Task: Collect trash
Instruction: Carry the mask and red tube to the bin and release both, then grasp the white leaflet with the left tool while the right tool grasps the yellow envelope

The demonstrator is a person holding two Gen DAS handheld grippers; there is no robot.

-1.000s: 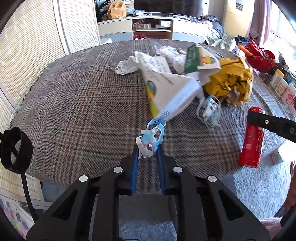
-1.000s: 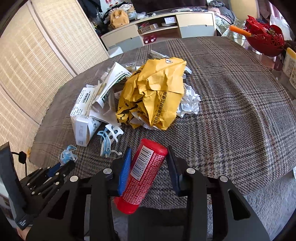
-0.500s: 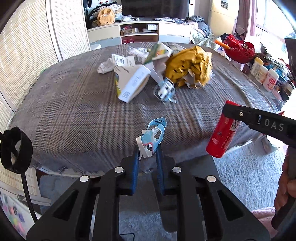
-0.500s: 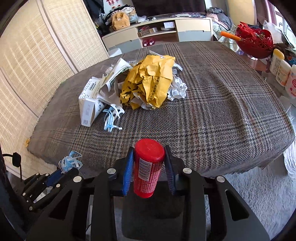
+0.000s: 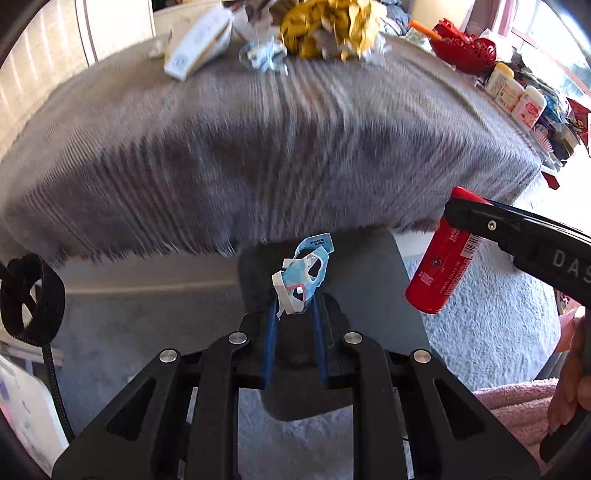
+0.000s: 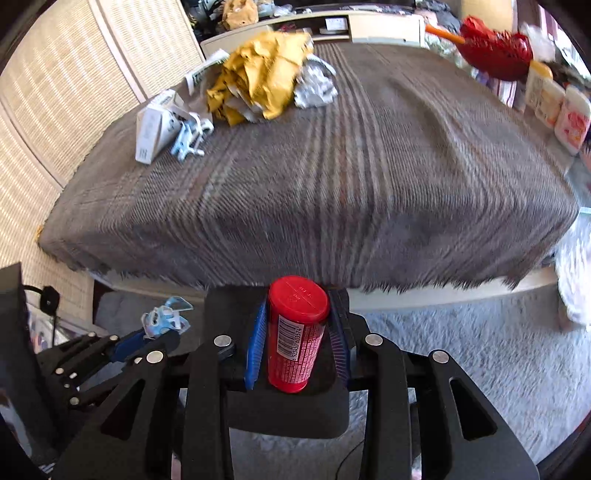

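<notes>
I've got the left gripper (image 5: pixel 294 299) pinching a crumpled blue-white plastic wrapper (image 5: pixel 303 275), the right gripper (image 6: pixel 298 325) clamping a red cylindrical can (image 6: pixel 295 334) — both over the dark bin (image 5: pixel 388 288) below, I reckon for dropping.

A lived-in home, likely a living room: a worktop (image 6: pixel 332 177) draped in a plaid wool cloth stands on shaggy grey carpet (image 6: pixel 461 354), woven cane screen panels (image 6: pixel 74 74) line one wall, and a low cream shelf unit (image 6: pixel 369 26) at the back carries a plush toy (image 6: pixel 238 13) and small clutter; lotion bottles (image 6: pixel 554 107) and a red basket (image 6: pixel 495 50) crowd the side
</notes>
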